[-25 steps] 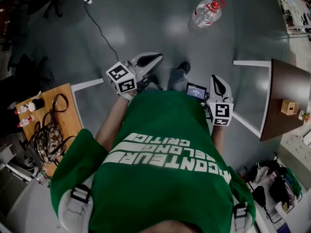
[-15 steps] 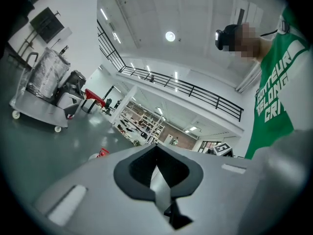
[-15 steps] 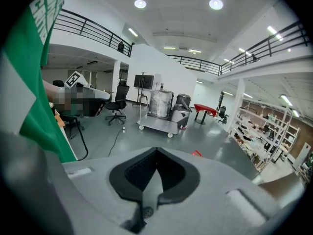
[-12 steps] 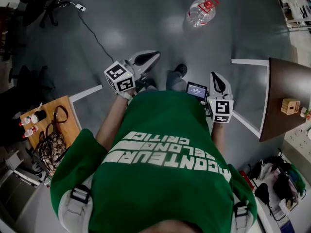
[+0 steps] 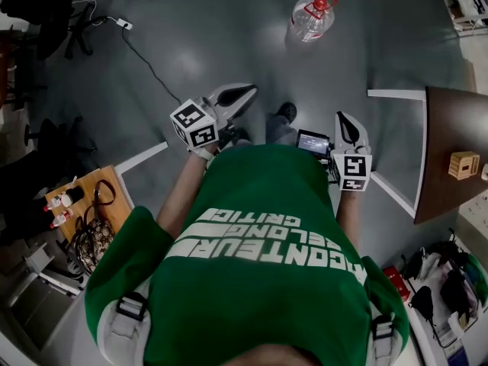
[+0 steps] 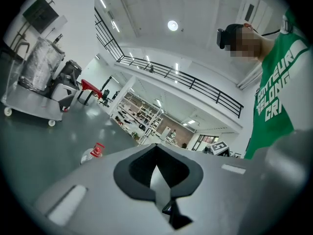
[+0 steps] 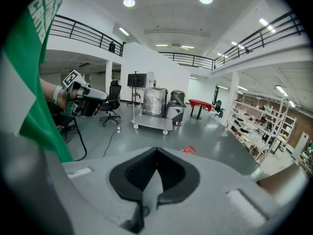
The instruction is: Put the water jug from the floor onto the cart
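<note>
Water jug (image 5: 311, 17): clear, red cap, on grey floor (image 5: 229, 29), well apart from left gripper (image 5: 245, 91) and right gripper (image 5: 341, 120); both jaws closed together, empty.

Clear plastic water jug (image 5: 309, 17) w/ red cap & red handle, upright on grey floor, well apart from low grey cart (image 7: 152, 123) on casters, flat deck.

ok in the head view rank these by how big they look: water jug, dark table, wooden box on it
1. dark table, cut off by the picture's edge
2. water jug, though farther from the camera
3. wooden box
</note>
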Demonstrator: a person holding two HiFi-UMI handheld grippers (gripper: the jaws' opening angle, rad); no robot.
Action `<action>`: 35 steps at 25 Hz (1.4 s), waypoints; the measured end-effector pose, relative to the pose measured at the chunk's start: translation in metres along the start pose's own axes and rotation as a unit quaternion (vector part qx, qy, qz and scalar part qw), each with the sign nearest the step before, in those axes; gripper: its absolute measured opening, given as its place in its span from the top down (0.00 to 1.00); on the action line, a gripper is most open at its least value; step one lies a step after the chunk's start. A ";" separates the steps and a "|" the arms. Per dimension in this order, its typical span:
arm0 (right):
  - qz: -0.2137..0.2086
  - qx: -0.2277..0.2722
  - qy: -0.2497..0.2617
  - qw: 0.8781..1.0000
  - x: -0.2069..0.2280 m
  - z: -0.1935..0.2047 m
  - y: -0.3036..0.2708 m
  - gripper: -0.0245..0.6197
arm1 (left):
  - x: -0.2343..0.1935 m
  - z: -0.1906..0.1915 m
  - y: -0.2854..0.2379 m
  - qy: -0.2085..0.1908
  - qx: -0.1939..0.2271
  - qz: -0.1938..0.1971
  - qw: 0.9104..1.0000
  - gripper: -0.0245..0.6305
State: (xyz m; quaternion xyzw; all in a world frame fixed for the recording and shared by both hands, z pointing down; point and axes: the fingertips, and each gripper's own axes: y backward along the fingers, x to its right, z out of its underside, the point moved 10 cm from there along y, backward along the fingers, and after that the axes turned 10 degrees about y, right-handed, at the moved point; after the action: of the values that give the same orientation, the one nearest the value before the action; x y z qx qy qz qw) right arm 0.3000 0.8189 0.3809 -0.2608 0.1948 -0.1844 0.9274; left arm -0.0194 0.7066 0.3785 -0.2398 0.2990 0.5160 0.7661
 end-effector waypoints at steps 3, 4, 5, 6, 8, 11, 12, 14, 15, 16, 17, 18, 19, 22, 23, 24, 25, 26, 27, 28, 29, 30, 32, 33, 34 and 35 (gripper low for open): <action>0.001 0.000 -0.002 1.000 0.015 0.003 -0.007 0.97 | -0.002 -0.005 -0.017 -0.004 -0.008 0.001 1.000 0.94; 0.002 0.001 -0.002 1.000 0.020 0.004 -0.010 0.97 | -0.003 -0.006 -0.022 -0.005 -0.009 0.002 1.000 0.94; 0.003 0.002 -0.002 1.000 0.025 0.004 -0.012 0.97 | -0.005 -0.008 -0.027 -0.005 -0.010 0.003 1.000 0.94; 0.003 0.002 -0.003 1.000 0.030 0.005 -0.015 0.97 | -0.007 -0.010 -0.032 -0.005 -0.011 0.003 1.000 0.94; 0.005 0.004 -0.004 1.000 0.039 0.005 -0.021 0.97 | -0.010 -0.013 -0.041 -0.006 -0.014 0.003 1.000 0.94; 0.006 0.003 -0.007 1.000 0.052 0.008 -0.028 0.97 | -0.015 -0.017 -0.055 -0.007 -0.018 0.003 1.000 0.94; 0.007 0.002 -0.008 1.000 0.057 0.008 -0.030 0.97 | -0.017 -0.019 -0.061 -0.006 -0.019 0.003 1.000 0.94; 0.008 0.002 -0.008 1.000 0.068 0.008 -0.036 0.97 | -0.020 -0.025 -0.072 -0.006 -0.021 0.005 1.000 0.94; 0.008 0.003 -0.009 1.000 0.072 0.007 -0.038 0.97 | -0.022 -0.028 -0.078 -0.008 -0.023 0.008 1.000 0.94; 0.008 0.004 -0.008 1.000 0.076 0.006 -0.041 0.97 | -0.023 -0.031 -0.083 -0.010 -0.025 0.010 1.000 0.94; 0.008 0.004 -0.008 1.000 0.080 0.005 -0.045 0.97 | -0.024 -0.034 -0.087 -0.013 -0.026 0.012 1.000 0.94; 0.007 0.004 -0.008 1.000 0.084 0.004 -0.048 0.97 | -0.026 -0.037 -0.091 -0.014 -0.027 0.013 0.999 0.94; 0.006 0.004 -0.009 1.000 0.087 0.004 -0.050 0.97 | -0.027 -0.039 -0.095 -0.014 -0.028 0.013 0.999 0.94; 0.005 0.003 -0.011 1.000 0.099 0.006 -0.055 0.97 | -0.030 -0.043 -0.109 -0.014 -0.033 0.012 0.999 0.94; 0.005 0.004 -0.012 1.000 0.104 0.007 -0.057 0.97 | -0.031 -0.044 -0.113 -0.015 -0.035 0.012 0.999 0.94; 0.005 0.004 -0.013 1.000 0.109 0.008 -0.059 0.97 | -0.032 -0.046 -0.118 -0.016 -0.036 0.011 0.999 0.94; 0.005 0.004 -0.015 1.000 0.113 0.010 -0.062 0.97 | -0.034 -0.048 -0.123 -0.016 -0.036 0.010 0.999 0.94; 0.005 0.003 -0.016 1.000 0.118 0.012 -0.064 0.97 | -0.035 -0.049 -0.128 -0.016 -0.037 0.009 0.999 0.94; 0.005 0.002 -0.017 1.000 0.122 0.013 -0.066 0.97 | -0.036 -0.049 -0.131 -0.016 -0.038 0.007 0.999 0.94; 0.004 0.002 -0.018 1.000 0.125 0.014 -0.068 0.97 | -0.037 -0.050 -0.134 -0.015 -0.039 0.005 0.999 0.94; 0.002 0.001 -0.019 1.000 0.129 0.015 -0.070 0.97 | -0.038 -0.051 -0.137 -0.014 -0.040 0.003 0.999 0.94; 0.000 0.001 -0.019 1.000 0.132 0.015 -0.072 0.97 | -0.039 -0.052 -0.139 -0.012 -0.040 0.001 0.999 0.94; -0.006 -0.001 -0.018 1.000 0.140 0.015 -0.076 0.97 | -0.041 -0.053 -0.144 -0.009 -0.040 -0.004 0.999 0.94; -0.009 -0.002 -0.017 1.000 0.144 0.015 -0.078 0.97 | -0.041 -0.053 -0.146 -0.007 -0.039 -0.007 0.999 0.94; -0.013 -0.003 -0.016 1.000 0.147 0.014 -0.080 0.97 | -0.042 -0.054 -0.148 -0.005 -0.038 -0.009 0.999 0.94; -0.016 -0.005 -0.014 1.000 0.151 0.014 -0.082 0.97 | -0.042 -0.054 -0.149 -0.004 -0.037 -0.011 0.999 0.94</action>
State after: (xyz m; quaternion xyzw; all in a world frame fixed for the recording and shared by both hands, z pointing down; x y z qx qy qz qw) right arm 0.4161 0.6922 0.3977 -0.2713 0.1787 -0.1948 0.9255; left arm 0.0963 0.5901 0.3790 -0.2691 0.2740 0.5196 0.7632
